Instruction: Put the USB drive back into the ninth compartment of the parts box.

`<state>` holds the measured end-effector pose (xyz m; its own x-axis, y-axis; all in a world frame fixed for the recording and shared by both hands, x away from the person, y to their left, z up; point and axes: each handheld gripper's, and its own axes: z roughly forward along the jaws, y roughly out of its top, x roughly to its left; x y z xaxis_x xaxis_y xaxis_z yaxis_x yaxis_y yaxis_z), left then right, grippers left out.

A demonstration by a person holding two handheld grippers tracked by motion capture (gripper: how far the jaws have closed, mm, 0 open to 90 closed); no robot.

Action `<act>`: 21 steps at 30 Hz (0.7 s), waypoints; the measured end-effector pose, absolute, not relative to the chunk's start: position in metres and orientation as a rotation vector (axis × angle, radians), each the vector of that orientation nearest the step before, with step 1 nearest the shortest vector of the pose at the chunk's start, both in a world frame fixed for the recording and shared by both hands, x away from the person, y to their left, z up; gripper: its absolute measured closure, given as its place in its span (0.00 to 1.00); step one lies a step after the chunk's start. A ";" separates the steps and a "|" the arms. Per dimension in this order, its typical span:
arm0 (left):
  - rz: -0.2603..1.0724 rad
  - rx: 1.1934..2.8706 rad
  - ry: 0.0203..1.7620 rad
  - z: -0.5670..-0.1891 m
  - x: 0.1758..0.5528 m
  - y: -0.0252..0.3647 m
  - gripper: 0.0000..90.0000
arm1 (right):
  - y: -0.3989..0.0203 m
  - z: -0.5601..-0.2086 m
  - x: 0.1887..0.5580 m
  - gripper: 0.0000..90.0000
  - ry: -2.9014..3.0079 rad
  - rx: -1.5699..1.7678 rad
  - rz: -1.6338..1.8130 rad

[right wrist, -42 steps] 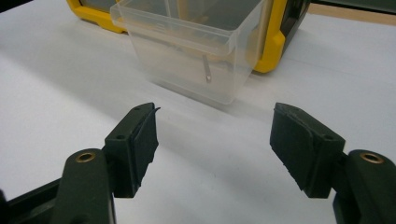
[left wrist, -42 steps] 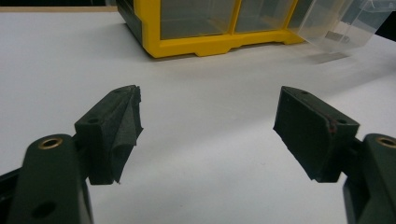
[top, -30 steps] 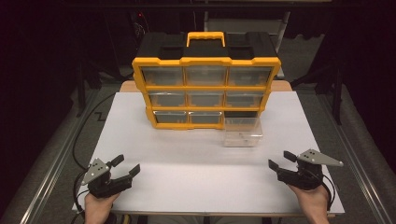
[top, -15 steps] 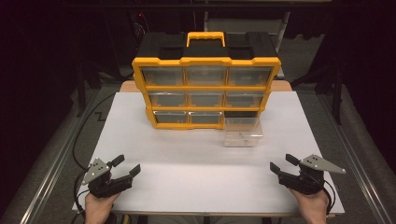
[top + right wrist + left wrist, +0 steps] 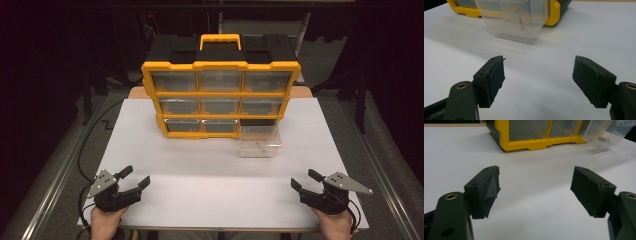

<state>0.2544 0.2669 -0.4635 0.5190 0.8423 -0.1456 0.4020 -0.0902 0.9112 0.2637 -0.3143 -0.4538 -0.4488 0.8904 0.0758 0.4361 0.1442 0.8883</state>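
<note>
Item: white rectangular table top (image 5: 200,200), bare at the near half.

Item: yellow-and-black plastic drawer cabinet (image 5: 220,65) with carry handle, standing upright at the far middle; three rows of clear drawers, the bottom-right bay empty.

Item: clear plastic drawer (image 5: 259,141), the piece in hand, pulled out and resting on the table just in front of that empty bay, touching or nearly touching the cabinet. A small metal screw (image 5: 521,24) lies inside.

Item: left gripper (image 5: 134,178), near left edge, jaws spread wide, nothing between them.

Item: right gripper (image 5: 305,181), near right edge, jaws likewise spread and empty, pointed toward the drawer.

Handling note, as judgement: the right gripper is better placed. Approach low and square, close on a side wall rather than the thin front lip, keep the drawer level so the screw stays in.

Obstructions: none on the path; the cabinet frame behind limits overshoot.
</note>
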 end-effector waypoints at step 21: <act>0.518 1.697 1.064 -0.463 0.254 0.268 0.27 | -0.316 -0.458 0.250 0.28 1.909 1.216 1.289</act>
